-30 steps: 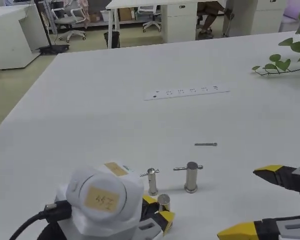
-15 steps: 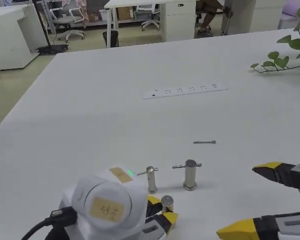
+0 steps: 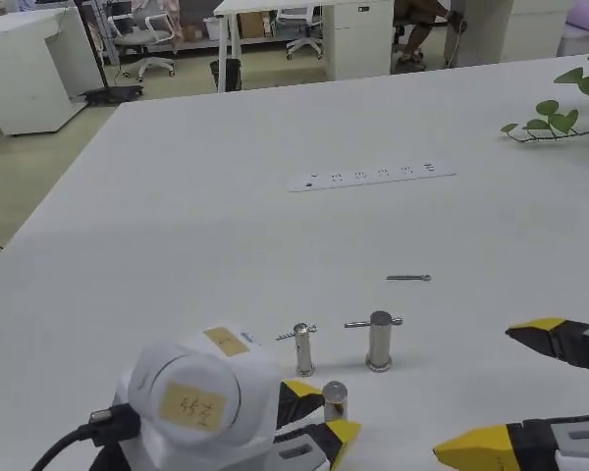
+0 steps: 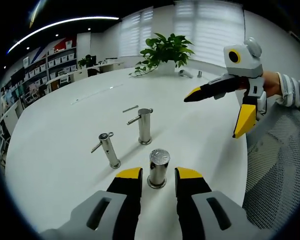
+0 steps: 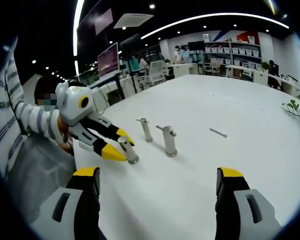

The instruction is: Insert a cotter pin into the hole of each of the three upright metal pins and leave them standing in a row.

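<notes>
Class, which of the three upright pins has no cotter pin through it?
The pin between the fingers of the left gripper; the other two pins each carry one.

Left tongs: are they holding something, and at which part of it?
Nothing, it seems: the left tongs stand open around the lower shaft of the bare metal pin, a gap each side.
</notes>
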The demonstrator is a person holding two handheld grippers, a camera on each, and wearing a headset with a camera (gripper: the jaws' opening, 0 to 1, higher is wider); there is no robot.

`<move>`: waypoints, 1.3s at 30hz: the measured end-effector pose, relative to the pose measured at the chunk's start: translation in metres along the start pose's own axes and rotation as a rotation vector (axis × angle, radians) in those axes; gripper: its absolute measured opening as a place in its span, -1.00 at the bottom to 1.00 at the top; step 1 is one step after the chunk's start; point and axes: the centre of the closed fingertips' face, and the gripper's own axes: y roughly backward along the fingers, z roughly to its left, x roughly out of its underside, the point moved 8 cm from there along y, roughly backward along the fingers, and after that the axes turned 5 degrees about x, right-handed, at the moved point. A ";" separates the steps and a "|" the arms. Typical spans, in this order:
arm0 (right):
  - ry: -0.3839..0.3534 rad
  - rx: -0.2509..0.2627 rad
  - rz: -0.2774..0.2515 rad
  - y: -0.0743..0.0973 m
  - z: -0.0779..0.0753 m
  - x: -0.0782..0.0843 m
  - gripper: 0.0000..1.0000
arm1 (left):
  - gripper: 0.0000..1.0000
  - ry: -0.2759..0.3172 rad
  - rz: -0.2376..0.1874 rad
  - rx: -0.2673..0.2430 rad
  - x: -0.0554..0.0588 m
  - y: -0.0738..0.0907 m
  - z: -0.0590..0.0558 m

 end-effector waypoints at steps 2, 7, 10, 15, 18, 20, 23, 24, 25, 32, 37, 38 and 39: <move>0.006 -0.005 0.008 0.001 0.001 0.001 0.96 | -0.28 0.003 0.008 0.010 0.002 0.004 0.001; 0.026 -0.011 0.041 0.001 0.001 0.004 0.95 | 0.12 0.019 -0.006 0.024 0.010 0.016 0.001; 0.027 -0.012 0.050 0.002 0.000 0.005 0.95 | 0.39 0.065 -0.028 0.064 0.015 0.023 -0.003; 0.035 -0.013 0.069 0.004 -0.002 0.006 0.95 | 0.45 0.063 -0.055 0.102 0.015 0.031 -0.007; 0.053 -0.012 0.085 0.005 -0.003 0.006 0.95 | 0.54 0.113 -0.063 0.125 0.017 0.033 -0.009; 0.057 -0.016 0.092 0.006 -0.004 0.006 0.95 | 0.72 0.115 -0.055 0.133 0.019 0.033 -0.009; 0.070 -0.016 0.109 0.008 -0.007 0.006 0.95 | 0.91 0.106 -0.049 0.139 0.022 0.034 -0.010; 0.076 -0.015 0.116 0.008 -0.008 0.006 0.95 | 0.95 0.113 -0.053 0.138 0.023 0.035 -0.009; 0.081 -0.016 0.122 0.009 -0.009 0.006 0.95 | 0.99 0.124 -0.057 0.132 0.023 0.035 -0.009; 0.140 -0.029 0.171 0.011 -0.016 0.002 0.95 | 0.99 0.146 -0.130 0.092 0.014 0.047 -0.005; 0.193 -0.047 0.215 0.010 -0.023 -0.006 0.94 | 0.99 0.167 -0.155 0.083 0.011 0.055 -0.003; 0.202 -0.053 0.225 0.009 -0.024 -0.007 0.94 | 0.99 0.164 -0.151 0.082 0.012 0.055 -0.003; 0.213 -0.060 0.242 0.009 -0.026 -0.008 0.94 | 0.99 0.162 -0.145 0.083 0.012 0.056 -0.003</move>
